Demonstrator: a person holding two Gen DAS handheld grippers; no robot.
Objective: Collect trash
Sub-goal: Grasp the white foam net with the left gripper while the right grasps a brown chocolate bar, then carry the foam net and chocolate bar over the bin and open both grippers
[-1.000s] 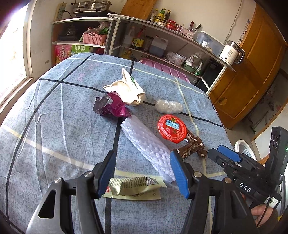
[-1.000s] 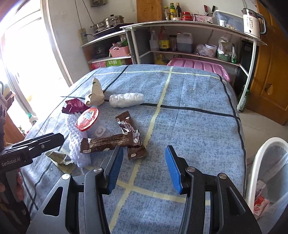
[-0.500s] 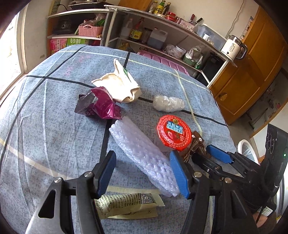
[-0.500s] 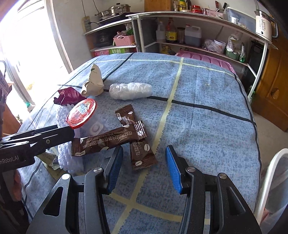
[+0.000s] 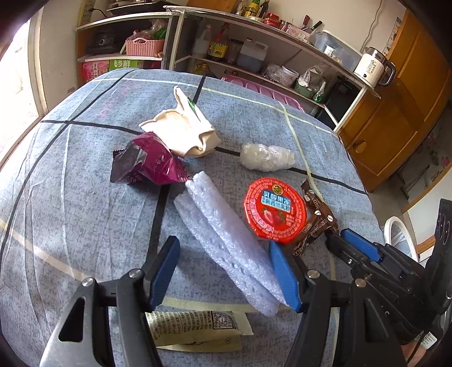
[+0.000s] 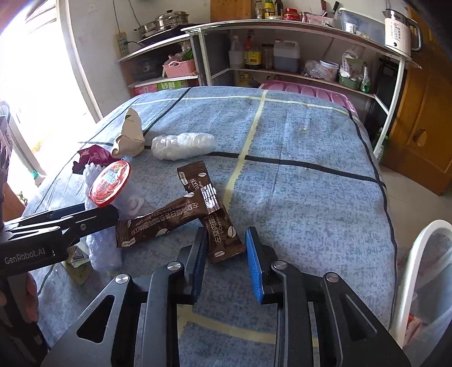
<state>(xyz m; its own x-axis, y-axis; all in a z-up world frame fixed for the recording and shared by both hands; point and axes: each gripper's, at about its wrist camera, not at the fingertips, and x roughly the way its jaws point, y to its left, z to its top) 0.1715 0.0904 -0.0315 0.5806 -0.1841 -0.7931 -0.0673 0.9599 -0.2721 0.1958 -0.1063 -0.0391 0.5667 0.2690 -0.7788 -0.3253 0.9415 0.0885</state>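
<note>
Clearly "GenRobot.AI" on left hand-held gripper [image 6: 93,216], "L-Carnitine" on brown sachet [image 6: 223,237]

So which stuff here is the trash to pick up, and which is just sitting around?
Trash:
coffee sachets
red lid
foam sleeve
purple wrapper
beige wrapper
plastic wad
yellow packet

Just sitting around:
kettle
pink basket
bottles
pots

Right tongs [image 6: 224,254] have just been closing, jaws now narrower around the near end of a brown sachet [image 6: 223,240]; left tongs [image 5: 224,271] opened slightly wider and advanced over the foam sleeve [image 5: 226,242]
</note>
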